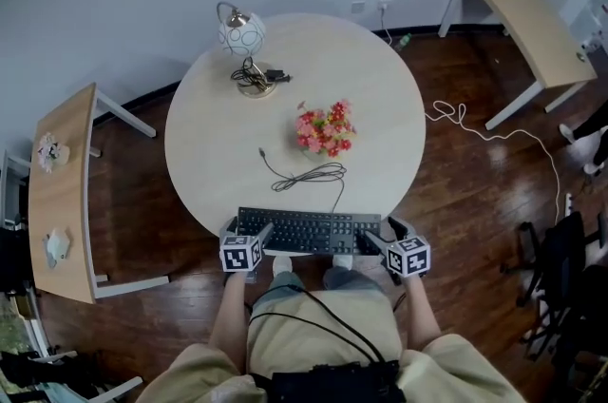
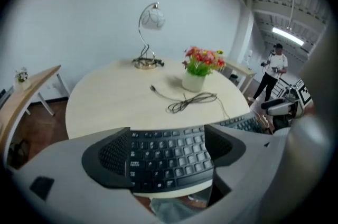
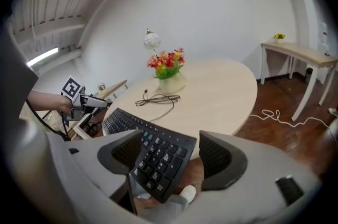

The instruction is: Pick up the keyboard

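Both tools are open right now. The left tool (image 2: 166, 151) has its jaws partly apart, with the left end of the black keyboard (image 1: 309, 230) showing between them, and as far as I can see the pads aren't squeezing it. It's the same on the other side – the right tool (image 3: 166, 154) has its jaws spread around the keyboard's right end, with a clear gap next to the right-hand jaw, so no grip there either. The keyboard lies flat along the near edge of the round bench (image 1: 209, 144), right in front of the person, with one tool at each end. Its cable (image 1: 309, 175) sits in a loose coil further in, plug end lying free on the wood. The only container is a small pale pot (image 2: 194, 80) near the middle, holding a bunch of red and pink flowers (image 1: 325, 127). A curvy lamp (image 1: 241, 35) stands at the far side.
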The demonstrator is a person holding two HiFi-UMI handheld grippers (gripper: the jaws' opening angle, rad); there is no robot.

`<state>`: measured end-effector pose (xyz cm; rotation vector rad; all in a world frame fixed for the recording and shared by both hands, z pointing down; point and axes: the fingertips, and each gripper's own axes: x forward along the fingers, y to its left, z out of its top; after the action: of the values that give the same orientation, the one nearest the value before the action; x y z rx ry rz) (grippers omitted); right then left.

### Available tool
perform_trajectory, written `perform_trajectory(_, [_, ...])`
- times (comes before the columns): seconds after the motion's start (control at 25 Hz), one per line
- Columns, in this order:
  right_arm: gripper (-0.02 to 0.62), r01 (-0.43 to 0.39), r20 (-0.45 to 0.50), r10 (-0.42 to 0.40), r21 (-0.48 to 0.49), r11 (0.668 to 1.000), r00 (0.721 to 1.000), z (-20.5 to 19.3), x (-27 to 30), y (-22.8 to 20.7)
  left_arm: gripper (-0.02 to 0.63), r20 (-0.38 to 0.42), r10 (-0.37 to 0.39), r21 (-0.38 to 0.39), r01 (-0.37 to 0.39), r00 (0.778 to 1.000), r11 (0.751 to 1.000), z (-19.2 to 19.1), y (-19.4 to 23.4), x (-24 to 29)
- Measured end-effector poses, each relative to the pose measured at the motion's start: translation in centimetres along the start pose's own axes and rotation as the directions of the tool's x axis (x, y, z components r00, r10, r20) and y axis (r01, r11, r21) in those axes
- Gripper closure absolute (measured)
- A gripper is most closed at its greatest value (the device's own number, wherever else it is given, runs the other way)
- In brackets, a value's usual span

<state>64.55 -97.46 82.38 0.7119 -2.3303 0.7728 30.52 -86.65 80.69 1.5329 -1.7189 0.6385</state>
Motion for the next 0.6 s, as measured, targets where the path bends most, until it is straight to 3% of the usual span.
perform_trajectory(0.12, [0.242, 0.033, -0.041, -0.029, 0.101, 0.994, 0.999, -3.8, 1.1, -0.7, 0.106, -0.114, -0.017, -0.044, 0.013, 0.993, 0.999, -3.2, 2.2, 1.4])
perform_trajectory(0.24, [0.241, 0.055, -0.069, -0.042, 0.190, 0.980, 0.997, -6.6, 1.7, -0.8, 0.003, -0.124, -0.085, -0.155, 0.066, 0.989, 0.986, -4.1, 3.4, 1.8])
perform_trajectory(0.6, [0.241, 0.025, -0.046, -0.008, 0.375, 0.927, 0.999, -7.5, 3.6, -0.7, 0.003, -0.241, -0.197, -0.121, 0.172, 0.950, 0.978, -6.1, 3.9, 4.1])
